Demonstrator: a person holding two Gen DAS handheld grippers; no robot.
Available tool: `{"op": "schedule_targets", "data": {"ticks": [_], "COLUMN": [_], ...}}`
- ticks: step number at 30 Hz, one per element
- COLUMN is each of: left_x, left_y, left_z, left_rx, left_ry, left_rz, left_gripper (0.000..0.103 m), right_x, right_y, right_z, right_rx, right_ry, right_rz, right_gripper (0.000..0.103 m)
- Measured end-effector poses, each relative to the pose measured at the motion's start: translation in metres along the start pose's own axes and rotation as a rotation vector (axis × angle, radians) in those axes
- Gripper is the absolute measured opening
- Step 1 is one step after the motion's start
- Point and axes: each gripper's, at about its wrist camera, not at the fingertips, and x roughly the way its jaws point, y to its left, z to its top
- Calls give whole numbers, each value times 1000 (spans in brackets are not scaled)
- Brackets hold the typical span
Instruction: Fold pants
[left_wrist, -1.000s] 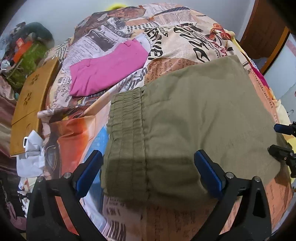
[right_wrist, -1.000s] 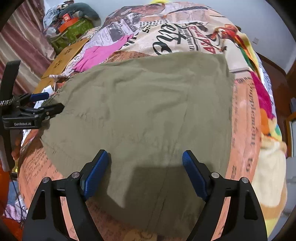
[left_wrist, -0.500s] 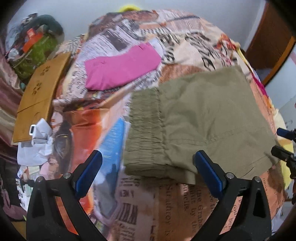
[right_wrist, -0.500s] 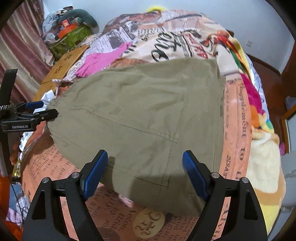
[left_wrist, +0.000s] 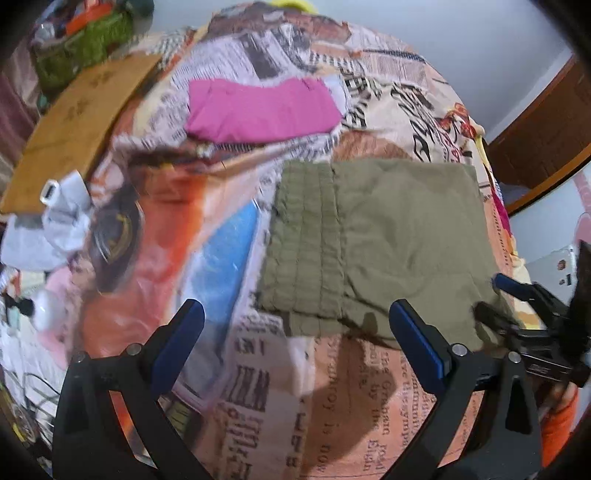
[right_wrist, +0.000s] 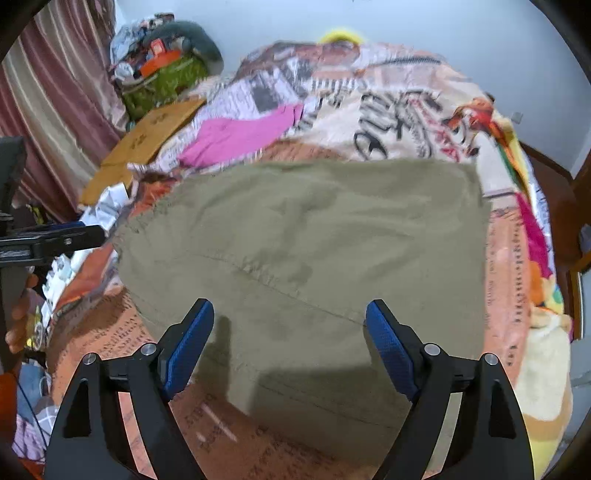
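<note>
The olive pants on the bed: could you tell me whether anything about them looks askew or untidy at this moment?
Mostly neat: the olive pants lie folded in a compact rectangle on the printed bedspread. The one untidy spot is the near corner by the right gripper, where the fabric bunches and sticks out past the edge. A few wrinkles cross the top layer.

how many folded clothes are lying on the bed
2. The olive pants lie near the front, by both grippers. The pink garment lies farther back, toward the cardboard side. Others may be hidden in the clutter at the bed's edge.
</note>
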Motion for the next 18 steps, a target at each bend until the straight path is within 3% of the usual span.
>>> {"op": "schedule_targets", "data": {"ticks": [8, 14, 18], "left_x": [26, 34, 46], "left_y": [-10, -17, -11], "left_z": [-13, -14, -5], "left_rx": [-59, -91, -169], "left_ry": [140, 177, 205], "left_rz": [-220, -296, -372], "left_gripper": [101, 102, 102], "right_x": [10, 10, 10], "right_y": [-1, -1, -2], "right_z": [-7, -10, -11], "right_rx": [-21, -19, -17], "right_ry": [34, 28, 29], "right_rz": [15, 25, 31], "right_gripper": [84, 84, 84]}}
